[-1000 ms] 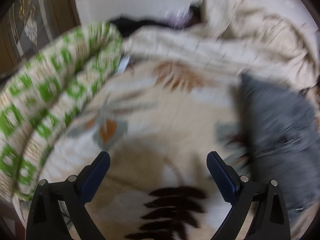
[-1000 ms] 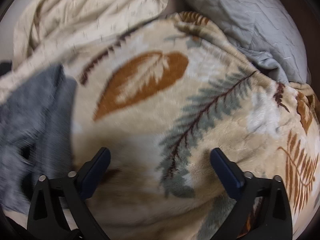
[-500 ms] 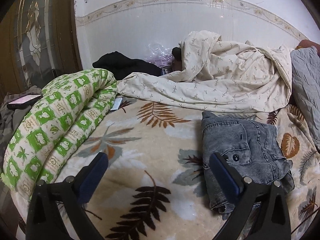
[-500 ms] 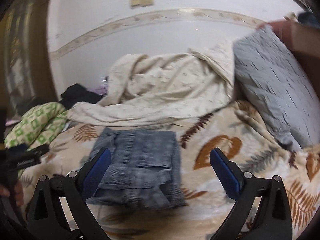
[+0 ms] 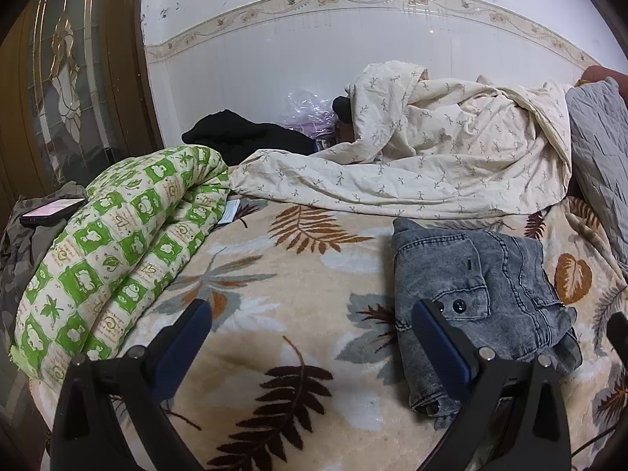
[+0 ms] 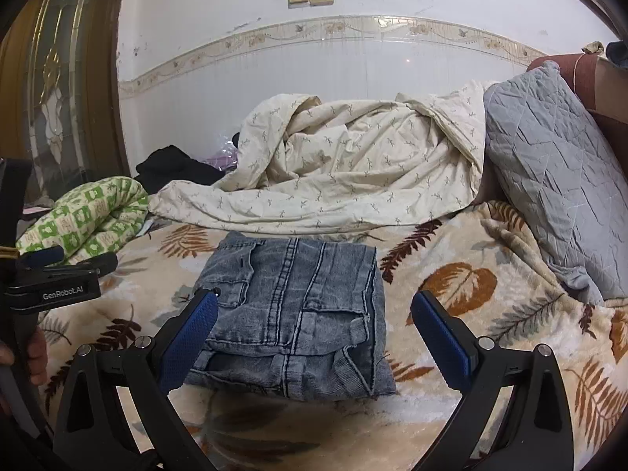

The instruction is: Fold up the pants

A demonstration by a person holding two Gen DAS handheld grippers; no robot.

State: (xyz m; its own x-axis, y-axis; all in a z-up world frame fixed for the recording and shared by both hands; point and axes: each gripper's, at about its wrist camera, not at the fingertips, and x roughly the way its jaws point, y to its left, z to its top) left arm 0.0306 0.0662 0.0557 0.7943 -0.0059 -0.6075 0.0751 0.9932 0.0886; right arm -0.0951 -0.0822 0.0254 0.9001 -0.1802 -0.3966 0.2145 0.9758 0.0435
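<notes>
Grey-blue denim pants [image 6: 298,314] lie folded into a compact rectangle on the leaf-print blanket [image 6: 471,314]. In the left wrist view the pants [image 5: 482,294] lie to the right, behind the right finger. My left gripper [image 5: 310,322] is open and empty, held above the blanket left of the pants; it also shows at the left edge of the right wrist view [image 6: 55,274]. My right gripper [image 6: 314,314] is open and empty, held above and in front of the pants, which show between its blue pads [image 6: 192,337].
A rolled green-and-white quilt [image 5: 117,255] lies at the left. A cream duvet [image 6: 333,172] is heaped behind the pants. A grey quilted pillow [image 6: 557,184] leans at the right. A phone [image 5: 53,210] and dark clothes [image 5: 243,137] lie by the wall.
Both grippers have pulled back and up from close over the blanket. The views went from blurred close-ups to a steady wide look at the bed and folded pants. Both stayed open.
</notes>
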